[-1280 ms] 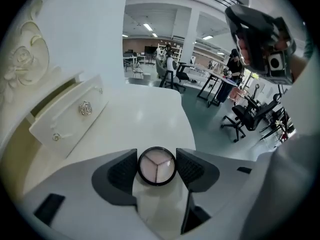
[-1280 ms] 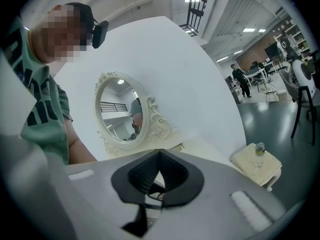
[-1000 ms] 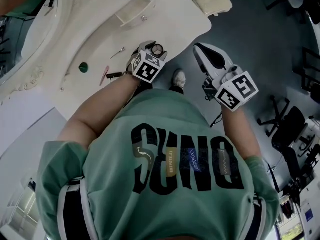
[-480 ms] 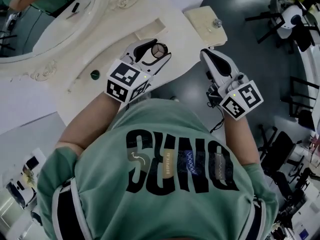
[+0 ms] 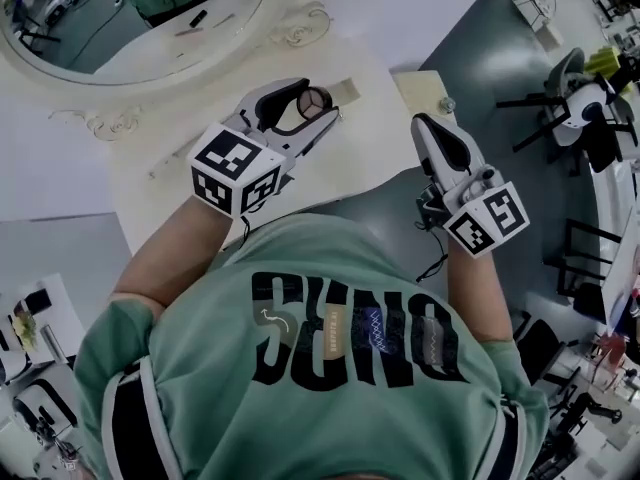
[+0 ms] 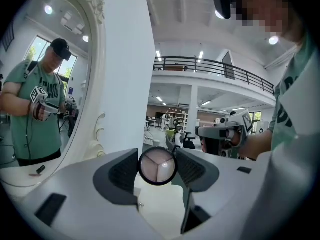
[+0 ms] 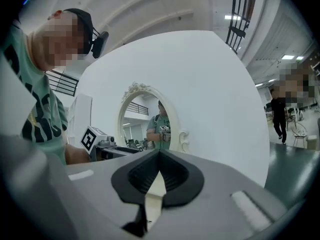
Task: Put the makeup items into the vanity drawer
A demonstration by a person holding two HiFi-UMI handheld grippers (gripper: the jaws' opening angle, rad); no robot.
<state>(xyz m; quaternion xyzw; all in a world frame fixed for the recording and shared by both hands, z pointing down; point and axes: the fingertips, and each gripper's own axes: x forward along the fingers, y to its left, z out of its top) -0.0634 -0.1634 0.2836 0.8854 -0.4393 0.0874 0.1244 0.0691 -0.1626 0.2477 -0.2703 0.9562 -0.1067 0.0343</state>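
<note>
One oval mirror (image 5: 130, 18) at far left, w/ the person's reflection in it, stands over one cream vanity top (image 5: 370, 138). Two grippers are in frame, one per hand, each w/ one marker cube: left cube (image 5: 235, 168), right cube (image 5: 490, 218).

The left gripper (image 5: 321, 101) is held over the vanity top. Its jaws are clamped on the only makeup item in sight, one round compact (image 6: 157, 165), pinched at the rim btwn the two ribbed pads. Being a disc, the compact has no long axis. Its clear face, split into three wedges, is turned back toward the left gripper's camera and also shows in the head view. The compact is up off the vanity top.

Right of it and apart from it, one drawer front (image 5: 420, 86) w/ one knob (image 5: 447, 104) sits at the vanity's edge.

Farther right, over grey floor (image 5: 500, 68), the right gripper (image 5: 424, 126) has its jaws pressed together w/ nothing btwn them, tips near the drawer front.

Office chairs (image 5: 585, 98) are in the bkgd at far right; their number can't be told.
</note>
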